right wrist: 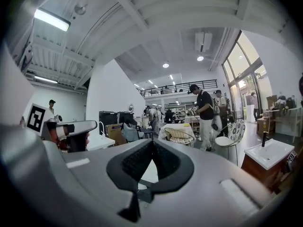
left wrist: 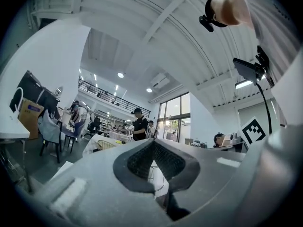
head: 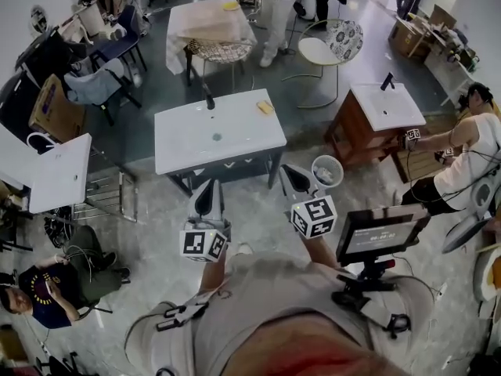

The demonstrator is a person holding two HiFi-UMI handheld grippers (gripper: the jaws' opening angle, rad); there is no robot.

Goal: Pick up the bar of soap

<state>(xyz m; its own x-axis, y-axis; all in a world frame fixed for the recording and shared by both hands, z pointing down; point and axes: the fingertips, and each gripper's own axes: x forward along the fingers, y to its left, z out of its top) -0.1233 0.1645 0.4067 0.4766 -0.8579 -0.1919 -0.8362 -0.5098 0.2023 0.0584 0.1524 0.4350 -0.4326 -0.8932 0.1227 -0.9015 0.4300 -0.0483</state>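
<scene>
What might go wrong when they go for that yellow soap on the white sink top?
1. The bar of soap lies close to the far right edge of the sink top; a clumsy nudge might push it off onto the floor.
2. The left gripper and right gripper are both shut and empty, well short of the sink top. Jaws opened too late would likely bump the soap instead of straddling it.

A white washbasin counter (head: 188, 143) stands at the centre of the head view; a yellow bar of soap (head: 265, 107) lies near its upper right corner, a black tap (head: 208, 99) rises at its upper edge
</scene>
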